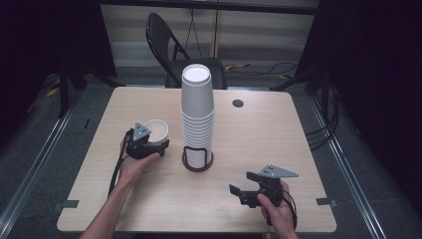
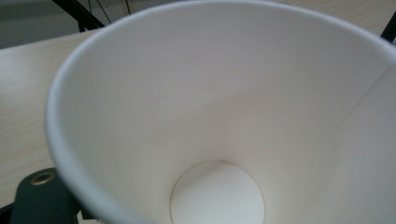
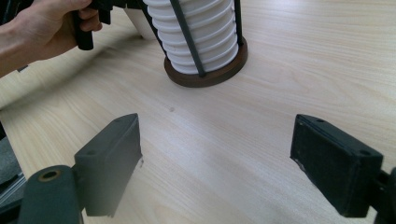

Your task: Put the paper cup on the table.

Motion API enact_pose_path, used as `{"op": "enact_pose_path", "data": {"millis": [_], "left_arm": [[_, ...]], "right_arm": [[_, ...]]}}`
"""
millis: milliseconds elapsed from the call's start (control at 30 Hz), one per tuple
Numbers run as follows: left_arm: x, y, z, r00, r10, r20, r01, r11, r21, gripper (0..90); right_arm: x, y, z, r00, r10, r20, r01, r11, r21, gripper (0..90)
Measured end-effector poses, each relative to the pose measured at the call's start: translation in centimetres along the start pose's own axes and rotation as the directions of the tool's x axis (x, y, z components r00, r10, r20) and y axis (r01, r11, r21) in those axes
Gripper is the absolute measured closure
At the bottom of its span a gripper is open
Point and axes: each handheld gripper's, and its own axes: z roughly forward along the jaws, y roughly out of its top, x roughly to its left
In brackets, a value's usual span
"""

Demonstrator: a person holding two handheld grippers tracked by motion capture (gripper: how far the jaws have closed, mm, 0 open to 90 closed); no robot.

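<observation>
Just left of the cup stack [image 1: 197, 117], the left gripper [image 1: 149, 144] pinches a single paper cup [image 1: 157, 130] on the table [image 1: 259, 134]; the right gripper [image 1: 244, 189] hovers, jaws spread apart.

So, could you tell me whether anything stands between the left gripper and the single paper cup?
Nothing visible does. The left gripper is already at the single paper cup, whose open mouth sits right before its camera. The cup stack stands apart, beside it.

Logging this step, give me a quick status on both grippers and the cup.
Left gripper closed on single paper cup, upright beside cup stack. Right gripper open, empty, above table. Nothing in the way.
</observation>
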Motion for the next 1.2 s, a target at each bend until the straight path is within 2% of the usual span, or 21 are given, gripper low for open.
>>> {"op": "enact_pose_path", "data": {"millis": [100, 167, 233, 300, 367, 433, 500, 533, 600, 700, 900, 1033, 1133, 1200], "left_arm": [[-0.1, -0.3, -0.1, 0.9995, 0.031, 0.003, -0.031, 0.9991, 0.03, 15.5], [0.1, -0.4, -0.4, 0.9997, 0.023, 0.006, -0.024, 0.999, 0.038, 15.5], [0.3, -0.7, -0.5, 1.0, -0.002, 0.008, 0.002, 0.9985, 0.055, 15.6], [0.3, -1.1, -0.9, 0.9999, -0.012, 0.007, 0.012, 0.9991, 0.04, 15.6], [0.4, -1.4, -1.3, 0.9997, -0.021, 0.012, 0.021, 0.999, 0.04, 15.6], [0.4, -1.6, -1.8, 0.9997, -0.01, 0.02, 0.01, 0.999, 0.044, 15.6], [0.5, -1.7, -2.3, 0.9994, -0.026, 0.023, 0.025, 0.9987, 0.044, 15.7], [0.5, -1.8, -2.6, 0.9991, -0.036, 0.022, 0.035, 0.9982, 0.049, 15.6], [0.5, -1.9, -3.3, 0.9995, -0.03, 0.006, 0.03, 0.9986, 0.042, 15.6], [0.4, -2.1, -4.6, 0.999, -0.045, -0.001, 0.045, 0.9989, 0.013, 15.7], [-0.9, -2.4, -7.0, 0.9992, -0.03, 0.025, 0.03, 0.9995, -0.005, 15.9], [-2.2, -2.2, -8.8, 0.9983, -0.044, 0.038, 0.045, 0.9987, -0.024, 16.0], [-3.4, -2.1, -10.0, 0.9957, -0.056, 0.075, 0.057, 0.9983, -0.015, 16.0], [-4.4, -2.3, -10.8, 0.9945, -0.043, 0.095, 0.046, 0.9986, -0.027, 15.9]], "right_arm": [[0.0, 0.0, 0.0, 1.0, 0.002, -0.001, -0.002, 1.0, 0.001, 15.5], [0.0, 0.0, -0.1, 1.0, 0.004, -0.002, -0.004, 1.0, 0.002, 15.5], [0.0, 0.0, 0.0, 1.0, 0.006, -0.001, -0.006, 1.0, 0.002, 15.5], [0.1, 0.0, 0.0, 1.0, 0.0, -0.004, 0.0, 1.0, 0.0, 15.5], [0.1, 0.0, -0.1, 1.0, 0.0, -0.003, 0.0, 1.0, 0.002, 15.5], [0.0, 0.0, 0.0, 1.0, 0.006, -0.001, -0.006, 1.0, 0.001, 15.5], [0.0, 0.0, 0.0, 1.0, 0.002, -0.003, -0.002, 1.0, 0.003, 15.5], [0.1, 0.0, 0.0, 1.0, 0.003, -0.002, -0.003, 1.0, 0.003, 15.5], [0.1, 0.0, 0.0, 1.0, 0.0, 0.0, 0.0, 1.0, 0.001, 15.5], [0.0, 0.0, 0.0, 1.0, 0.004, 0.004, -0.004, 1.0, -0.002, 15.5], [-0.2, -0.1, -0.2, 0.9997, -0.002, 0.024, 0.002, 1.0, -0.002, 15.5], [-0.4, -0.1, -0.3, 0.9993, 0.004, 0.037, -0.003, 1.0, -0.006, 15.5], [-0.6, -0.2, -0.4, 0.999, 0.008, 0.044, -0.008, 1.0, -0.013, 15.5], [-0.7, -0.2, -0.4, 0.9987, 0.006, 0.05, -0.005, 1.0, -0.012, 15.5]]}}
